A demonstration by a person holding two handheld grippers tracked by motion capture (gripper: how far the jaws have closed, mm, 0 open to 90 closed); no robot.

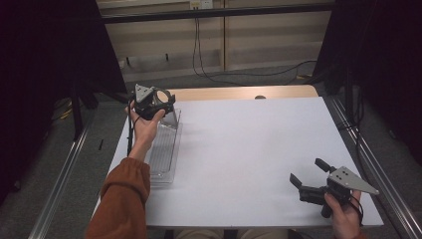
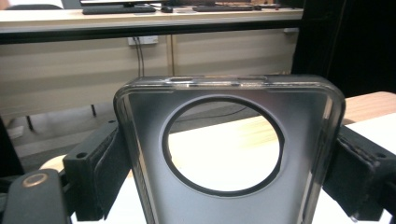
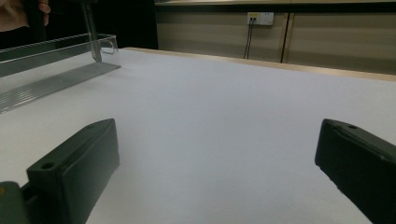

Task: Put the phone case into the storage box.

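Note:
A clear grey-tinted phone case [image 2: 149,121] with a large round camera hole stands upright between the black pads [image 2: 100,170] of my left gripper [image 2: 229,175], which is shut on its two long edges. From above, that gripper [image 1: 160,102] is at the table's far left, over the far end of a clear ribbed tray [image 1: 166,149], with the case [image 1: 171,118] hanging beneath it. My right gripper [image 1: 309,172] is low over the table's near right corner, open and holding nothing. In its own view the jaws stand wide apart above bare white table [image 3: 219,116].
The clear tray [image 3: 51,81] lies lengthwise along the left edge of the white table [image 1: 249,149]. A wooden strip [image 1: 239,92] borders the far edge. Metal rails [image 1: 368,159] run along both sides. Cables hang on the wall behind.

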